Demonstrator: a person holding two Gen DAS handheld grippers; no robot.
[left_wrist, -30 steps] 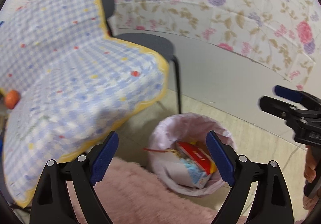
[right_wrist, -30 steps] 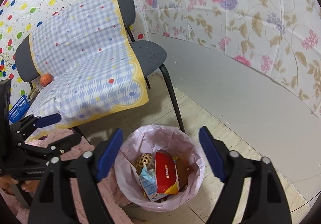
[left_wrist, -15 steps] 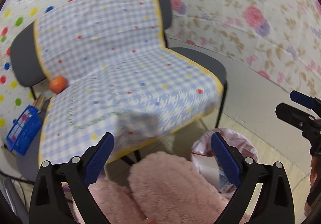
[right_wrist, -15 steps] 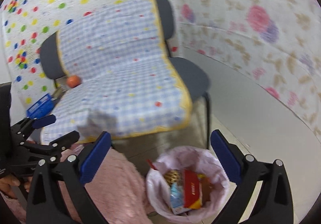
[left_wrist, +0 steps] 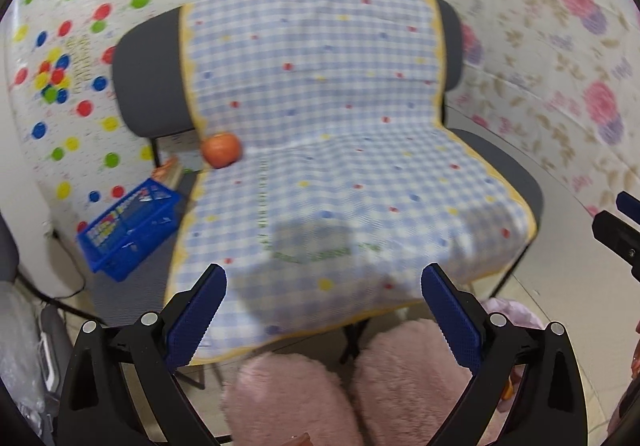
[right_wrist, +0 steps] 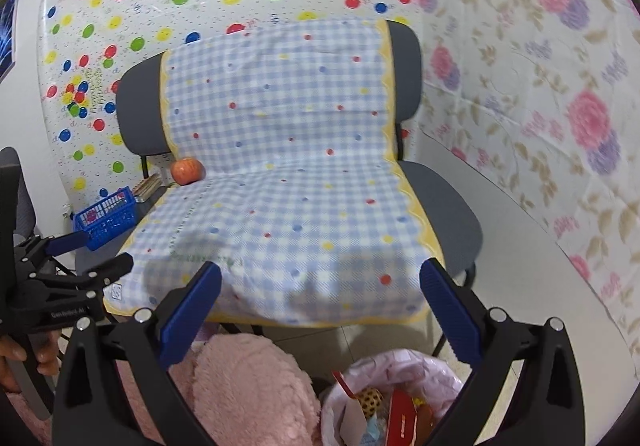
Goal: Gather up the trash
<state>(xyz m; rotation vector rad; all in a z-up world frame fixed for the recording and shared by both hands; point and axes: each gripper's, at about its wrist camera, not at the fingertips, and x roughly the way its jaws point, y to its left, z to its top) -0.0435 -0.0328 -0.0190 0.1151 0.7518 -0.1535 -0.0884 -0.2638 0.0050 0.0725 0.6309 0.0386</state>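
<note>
A trash bin with a pink liner [right_wrist: 436, 374] stands on the floor below the chair front; it holds a red packet [right_wrist: 402, 420] and other trash. Only a sliver of the bin [left_wrist: 516, 316] shows in the left wrist view. My left gripper [left_wrist: 324, 316] is open and empty, facing the chair seat; it also shows in the right wrist view [right_wrist: 94, 250]. My right gripper [right_wrist: 320, 310] is open and empty, above the bin. An orange-red apple [left_wrist: 221, 150] [right_wrist: 187, 171] lies at the back left of the seat.
A grey chair [right_wrist: 444, 206] under a blue checked cloth [left_wrist: 340, 174] fills the middle. A blue basket [left_wrist: 128, 226] sits on the floor at left. Pink fluffy slippers [left_wrist: 348, 386] are at the bottom. Patterned walls stand behind and to the right.
Both grippers have tilted up from the bin toward the chair. The bin has slid to the bottom of the views and the apple and basket have come into view.
</note>
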